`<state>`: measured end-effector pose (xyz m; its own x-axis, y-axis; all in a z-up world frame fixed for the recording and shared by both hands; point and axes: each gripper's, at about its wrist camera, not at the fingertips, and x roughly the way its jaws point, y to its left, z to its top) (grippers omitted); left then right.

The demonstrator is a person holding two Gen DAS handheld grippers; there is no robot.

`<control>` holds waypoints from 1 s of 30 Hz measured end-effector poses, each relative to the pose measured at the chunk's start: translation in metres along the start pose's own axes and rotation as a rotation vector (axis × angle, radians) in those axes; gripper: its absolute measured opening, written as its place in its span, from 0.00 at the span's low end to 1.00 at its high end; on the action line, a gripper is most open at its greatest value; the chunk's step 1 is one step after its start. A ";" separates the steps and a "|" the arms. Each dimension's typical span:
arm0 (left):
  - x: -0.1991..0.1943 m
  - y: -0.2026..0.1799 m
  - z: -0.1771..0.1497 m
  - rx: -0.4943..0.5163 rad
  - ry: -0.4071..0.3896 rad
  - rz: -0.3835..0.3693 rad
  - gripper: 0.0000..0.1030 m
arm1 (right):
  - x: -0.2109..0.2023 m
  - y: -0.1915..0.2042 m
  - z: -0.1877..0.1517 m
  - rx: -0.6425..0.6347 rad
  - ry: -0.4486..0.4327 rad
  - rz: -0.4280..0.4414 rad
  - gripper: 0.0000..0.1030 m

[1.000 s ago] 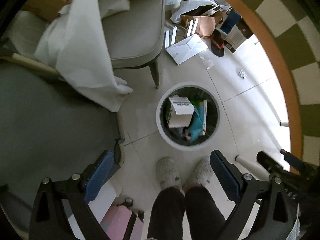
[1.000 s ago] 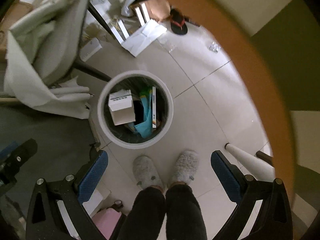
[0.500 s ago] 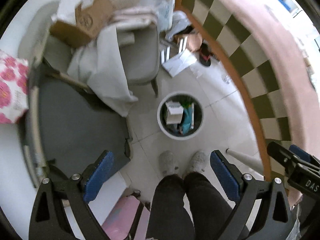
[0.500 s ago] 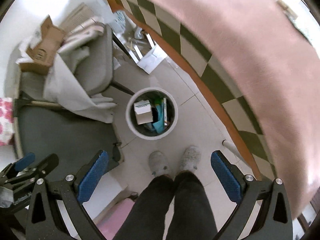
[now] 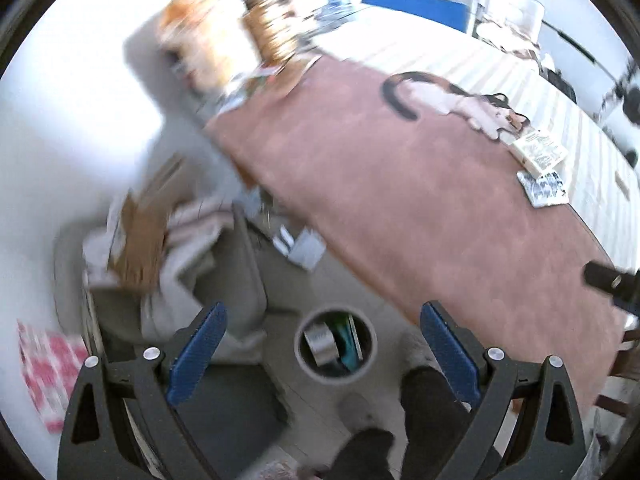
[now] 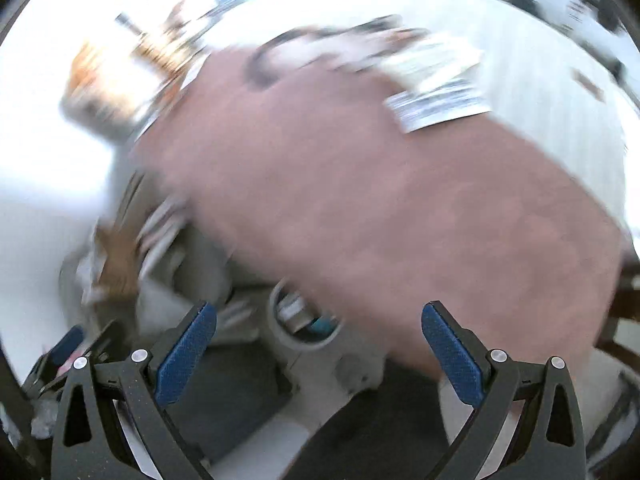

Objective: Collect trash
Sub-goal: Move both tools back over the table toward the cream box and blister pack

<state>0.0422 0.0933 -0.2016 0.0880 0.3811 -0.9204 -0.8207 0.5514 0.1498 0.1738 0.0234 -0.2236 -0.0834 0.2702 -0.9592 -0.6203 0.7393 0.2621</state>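
Note:
A round white trash bin [image 5: 335, 345] stands on the floor below, holding a white box and teal packaging; it also shows blurred in the right wrist view [image 6: 304, 320]. My left gripper [image 5: 323, 350] is open and empty, high above the bin. My right gripper [image 6: 320, 348] is open and empty too. On the pink table mat [image 5: 400, 200] lie two flat packets: a pale one [image 5: 540, 150] and a blue-and-white one [image 5: 542, 188]; the latter appears blurred in the right wrist view [image 6: 440, 104].
A grey chair [image 5: 224, 272] draped with white cloth and a cardboard box [image 5: 140, 232] stands left of the bin. The mat has a cat picture [image 5: 452, 100]. My legs and slippers [image 5: 360, 412] are below. Clutter lies at the table's far end [image 5: 272, 28].
Both grippers have risen and tilted up from over the bin, so the tabletop with the packets now fills the views. The bin has shrunk toward the bottom. Both stayed open.

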 end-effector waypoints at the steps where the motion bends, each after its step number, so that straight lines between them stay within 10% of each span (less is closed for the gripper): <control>1: 0.009 -0.012 0.015 0.021 0.010 0.010 0.96 | 0.004 -0.022 0.020 0.047 0.003 -0.009 1.00; 12: 0.137 -0.086 0.068 0.055 0.279 0.115 0.96 | 0.137 -0.065 0.180 -0.159 0.143 -0.166 1.00; 22: 0.143 -0.096 0.090 0.070 0.299 0.133 0.96 | 0.165 -0.035 0.192 -0.274 0.140 -0.218 0.94; 26: 0.130 -0.122 0.116 0.118 0.247 0.106 0.96 | 0.137 -0.073 0.186 -0.148 0.129 -0.174 0.66; 30: 0.122 -0.171 0.146 0.222 0.209 0.016 0.96 | 0.121 -0.129 0.179 -0.028 0.166 -0.200 0.66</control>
<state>0.2754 0.1540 -0.2870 -0.0610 0.2421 -0.9683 -0.6756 0.7041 0.2186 0.3829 0.0713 -0.3542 -0.0825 0.0133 -0.9965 -0.6587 0.7496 0.0645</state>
